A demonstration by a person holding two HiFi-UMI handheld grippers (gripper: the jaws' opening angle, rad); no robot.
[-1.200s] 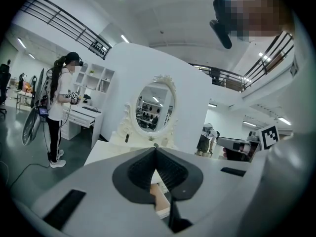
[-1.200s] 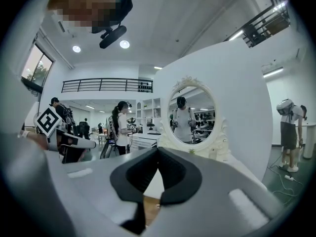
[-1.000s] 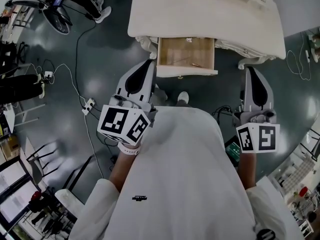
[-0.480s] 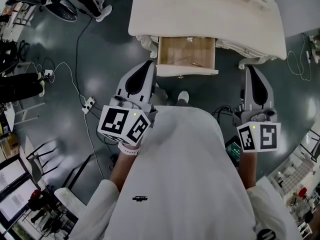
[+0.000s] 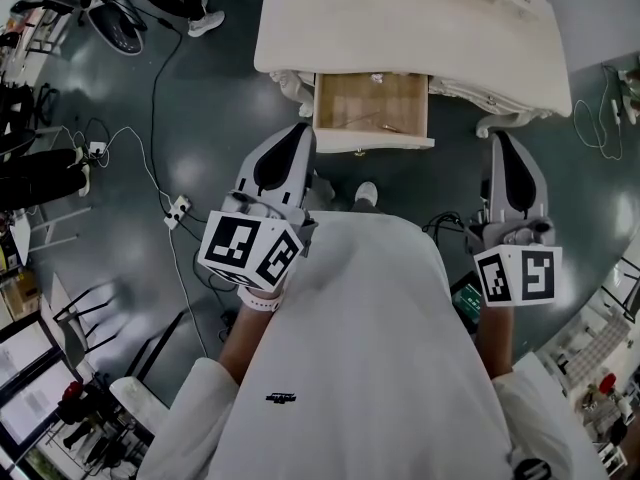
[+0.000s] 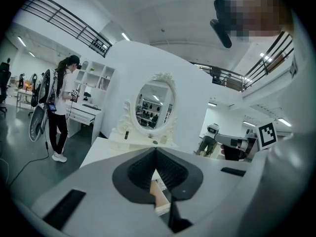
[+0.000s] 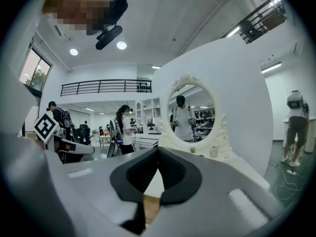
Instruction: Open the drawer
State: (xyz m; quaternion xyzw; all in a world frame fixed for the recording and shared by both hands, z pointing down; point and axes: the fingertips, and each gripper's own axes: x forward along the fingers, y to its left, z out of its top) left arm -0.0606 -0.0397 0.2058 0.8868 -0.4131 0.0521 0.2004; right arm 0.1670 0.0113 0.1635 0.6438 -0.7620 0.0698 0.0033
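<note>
A white dressing table (image 5: 480, 43) stands at the top of the head view. Its wooden drawer (image 5: 371, 109) is pulled out toward me, and a few small items lie inside. My left gripper (image 5: 298, 128) hovers just left of the drawer's front corner, jaws shut and empty. Off to the right, my right gripper (image 5: 500, 140) is shut too, below the table's right leg and apart from the drawer. In the left gripper view the shut gripper (image 6: 155, 149) points at the table, with a bit of the drawer (image 6: 159, 197) showing below the pads. The right gripper (image 7: 158, 149) also faces the table.
An oval mirror (image 6: 154, 106) and small bottles stand on the tabletop. Cables and a power strip (image 5: 178, 208) lie on the dark floor to the left. A person (image 6: 60, 113) stands by desks at the far left. My white shoe (image 5: 366, 194) is under the drawer.
</note>
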